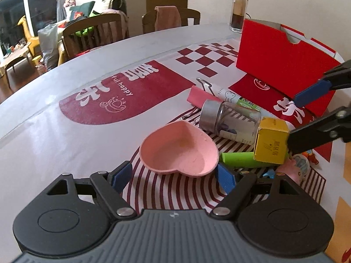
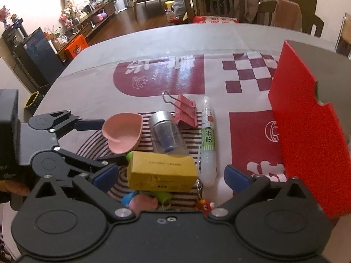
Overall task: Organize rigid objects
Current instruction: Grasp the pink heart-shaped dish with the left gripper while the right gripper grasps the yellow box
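The table [image 1: 65, 120] carries a red-and-white printed cloth [image 1: 136, 92]. A red box [image 1: 283, 65] stands open at 2 o'clock of the clutter. At centre lie a pink heart dish [image 1: 178, 148], a clear jar [image 1: 230, 118] on its side, a yellow carton [image 2: 162, 173], a white tube [image 2: 208, 140] and a pink binder clip [image 2: 185, 114]. The left gripper [image 1: 175, 175] stands wide open, fingers flanking the dish, gripping nothing. The right gripper [image 2: 171, 176] is open around the carton, pads clear of it.
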A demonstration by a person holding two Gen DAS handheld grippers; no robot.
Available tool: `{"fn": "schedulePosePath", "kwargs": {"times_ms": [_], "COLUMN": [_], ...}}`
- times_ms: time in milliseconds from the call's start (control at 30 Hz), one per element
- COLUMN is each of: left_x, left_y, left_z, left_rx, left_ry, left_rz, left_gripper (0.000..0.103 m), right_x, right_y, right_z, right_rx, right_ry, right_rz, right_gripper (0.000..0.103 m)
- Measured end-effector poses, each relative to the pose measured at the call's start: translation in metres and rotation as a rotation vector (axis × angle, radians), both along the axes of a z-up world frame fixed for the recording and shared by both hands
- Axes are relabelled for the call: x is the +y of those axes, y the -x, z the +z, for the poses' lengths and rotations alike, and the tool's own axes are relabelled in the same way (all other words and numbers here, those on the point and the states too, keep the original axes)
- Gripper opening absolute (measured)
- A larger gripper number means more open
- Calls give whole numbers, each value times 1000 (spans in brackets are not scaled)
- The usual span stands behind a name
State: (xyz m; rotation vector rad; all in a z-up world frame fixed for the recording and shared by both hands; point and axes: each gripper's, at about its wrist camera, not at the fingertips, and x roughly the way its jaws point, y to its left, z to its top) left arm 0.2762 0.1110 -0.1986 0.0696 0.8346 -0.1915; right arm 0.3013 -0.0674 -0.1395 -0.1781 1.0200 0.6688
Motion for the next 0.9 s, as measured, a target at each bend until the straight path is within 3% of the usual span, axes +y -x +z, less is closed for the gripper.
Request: {"fn": "schedulePosePath", "kwargs": {"times_ms": [400, 700, 767, 900], "left_x": [-4, -8, -9, -14], "left_y": [-18, -16, -15, -12], "left_z": [-3, -2, -1, 0], "left_rx": [-20, -51, -59, -63], "left_ry": [-21, -52, -67, -92], "left_rz": [-36, -36, -40, -44], "left_gripper": [82, 82, 78, 77], "right_x": [9, 5, 4, 5], "right_y": [-13, -13, -12, -8], "right_z": [-16, -16, -15, -10], "right_rx": [61, 63, 60, 47], "right_ry": [-8, -27, -27, -25], "right_rz": [-5, -10, -14, 4], "right_gripper": [99, 89, 87, 74]}}
